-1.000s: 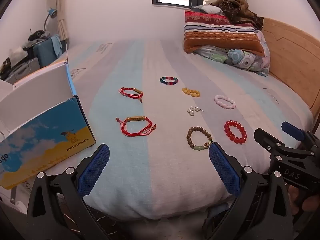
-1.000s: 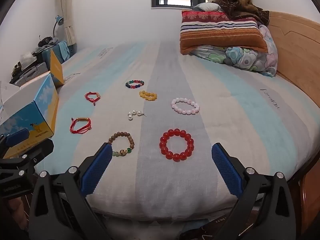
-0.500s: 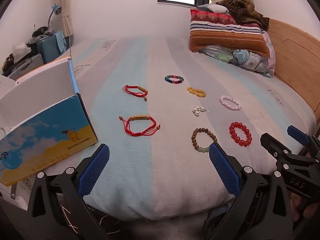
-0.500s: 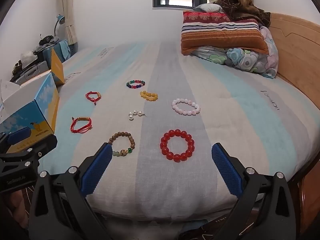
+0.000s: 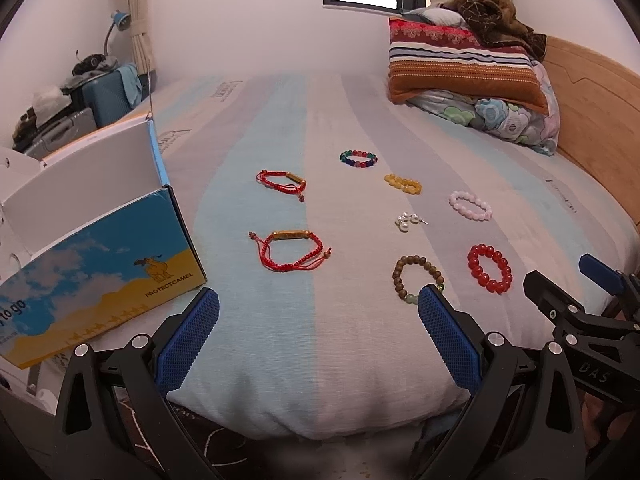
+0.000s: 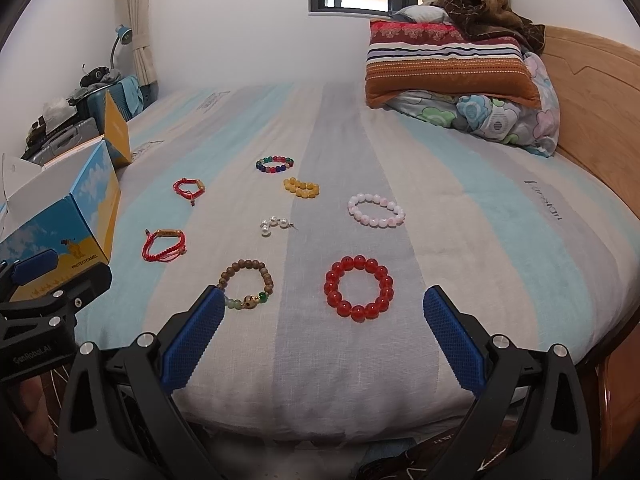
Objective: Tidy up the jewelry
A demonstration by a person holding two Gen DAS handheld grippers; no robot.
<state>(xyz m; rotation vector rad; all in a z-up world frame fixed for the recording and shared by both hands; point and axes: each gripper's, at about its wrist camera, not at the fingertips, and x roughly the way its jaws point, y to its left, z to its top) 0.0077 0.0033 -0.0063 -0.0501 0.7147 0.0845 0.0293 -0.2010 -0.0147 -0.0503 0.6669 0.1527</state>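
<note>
Both grippers sit off the near edge of the bed (image 6: 500,240), nothing in either.

Left gripper (image 5: 318,320): jaws spread wide, blue pads bare, touching nothing. It points at the strip of mattress between the box (image 5: 100,264) and the wooden bead bracelet (image 5: 416,278). Its right pad overlaps the near edge of that bracelet in the left wrist view; contact can't be confirmed, looks like it's just in front.

Right gripper (image 6: 324,320): also spread wide and holding nothing. The red bead bracelet (image 6: 359,288) lies on the bed just ahead, between the line of its two fingers. The left pad sits just beside the wooden bracelet's green beads.

Jewelry is all flat on the striped sheet, pieces apart from each other:
- near row: red cord bracelet with gold bar (image 5: 292,250), wooden bracelet, red bead bracelet
- middle: pearl cluster (image 6: 276,225), pink bead bracelet (image 6: 376,211)
- far: second red cord bracelet (image 5: 282,182), yellow bead bracelet (image 6: 302,187), multicolour bead bracelet (image 6: 275,164)

The box stands open at the left edge of the bed, nearest the red cord pieces. Pillows (image 6: 448,68) are stacked at the far right by the headboard.
</note>
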